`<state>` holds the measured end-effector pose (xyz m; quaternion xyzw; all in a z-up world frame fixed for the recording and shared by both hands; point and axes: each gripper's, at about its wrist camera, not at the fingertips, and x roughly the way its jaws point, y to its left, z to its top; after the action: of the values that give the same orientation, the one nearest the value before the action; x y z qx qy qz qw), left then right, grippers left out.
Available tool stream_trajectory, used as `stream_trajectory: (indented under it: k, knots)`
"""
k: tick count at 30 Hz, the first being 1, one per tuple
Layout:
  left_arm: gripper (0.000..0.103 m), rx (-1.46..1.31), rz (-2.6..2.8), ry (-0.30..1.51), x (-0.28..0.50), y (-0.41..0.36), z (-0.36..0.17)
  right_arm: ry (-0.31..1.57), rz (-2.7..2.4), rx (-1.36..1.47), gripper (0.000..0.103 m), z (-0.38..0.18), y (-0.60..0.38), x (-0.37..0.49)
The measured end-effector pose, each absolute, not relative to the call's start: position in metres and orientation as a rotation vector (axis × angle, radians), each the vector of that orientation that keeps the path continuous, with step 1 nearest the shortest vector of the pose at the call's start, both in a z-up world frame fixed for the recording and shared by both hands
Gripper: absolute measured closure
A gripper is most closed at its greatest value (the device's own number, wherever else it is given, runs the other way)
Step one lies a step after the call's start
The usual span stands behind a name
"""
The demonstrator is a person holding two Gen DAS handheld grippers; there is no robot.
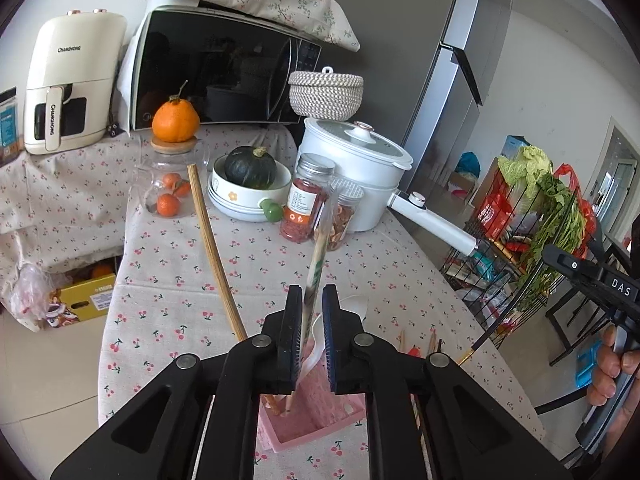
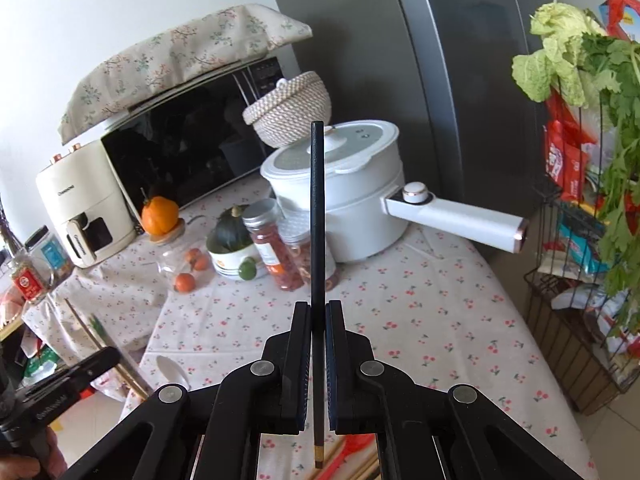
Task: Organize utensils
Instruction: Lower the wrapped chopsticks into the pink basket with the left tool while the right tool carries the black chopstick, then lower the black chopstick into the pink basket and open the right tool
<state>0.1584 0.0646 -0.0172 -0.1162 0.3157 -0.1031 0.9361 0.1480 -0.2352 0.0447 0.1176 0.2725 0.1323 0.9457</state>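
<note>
My left gripper (image 1: 313,294) hangs over a pink basket (image 1: 320,420) on the cherry-print cloth. A plastic-wrapped pair of chopsticks (image 1: 318,256) stands between its jaws with the lower end in the basket; it leans on the left pad and a gap shows at the right pad, so the gripper is open. A long wooden chopstick (image 1: 210,240) and a white spoon (image 1: 320,332) also stick out of the basket. My right gripper (image 2: 318,308) is shut on a black chopstick (image 2: 317,200) with a gold tip, held upright above the table.
A white pot (image 2: 352,204) with a long handle (image 2: 460,216), jars (image 1: 306,200), a pumpkin bowl (image 1: 250,188), microwave (image 1: 216,72) and air fryer (image 1: 68,80) fill the far side. Fridge (image 2: 460,80) and wire rack (image 2: 568,340) stand right. Loose chopsticks and a red spoon (image 2: 348,454) lie under my right gripper.
</note>
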Motion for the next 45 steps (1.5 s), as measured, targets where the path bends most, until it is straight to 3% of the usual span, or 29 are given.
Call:
stream_trajectory:
  k: [1, 3, 13, 26, 37, 45]
  knots:
    - [0.062, -0.237, -0.209, 0.651, 0.156, 0.065, -0.016, 0.55, 0.284, 0.242, 0.101, 0.047, -0.23, 0.147]
    - [0.043, -0.249, -0.184, 0.637, 0.148, 0.07, -0.011, 0.54, 0.316, 0.245, 0.101, 0.052, -0.22, 0.145]
    - [0.018, -0.292, -0.103, 0.684, 0.116, 0.101, -0.005, 0.504, 0.456, 0.288, 0.101, 0.064, -0.158, 0.146]
    - [0.015, -0.312, -0.036, 0.795, 0.109, 0.134, -0.025, 0.426, 0.444, 0.284, 0.099, 0.07, -0.122, 0.146]
    - [0.015, -0.3, -0.035, 0.812, 0.112, 0.132, -0.027, 0.689, 0.517, 0.152, 0.099, 0.006, -0.065, 0.175]
    - [0.015, -0.287, -0.054, 0.82, 0.112, 0.121, -0.027, 0.715, 0.503, 0.192, 0.091, -0.001, -0.075, 0.183]
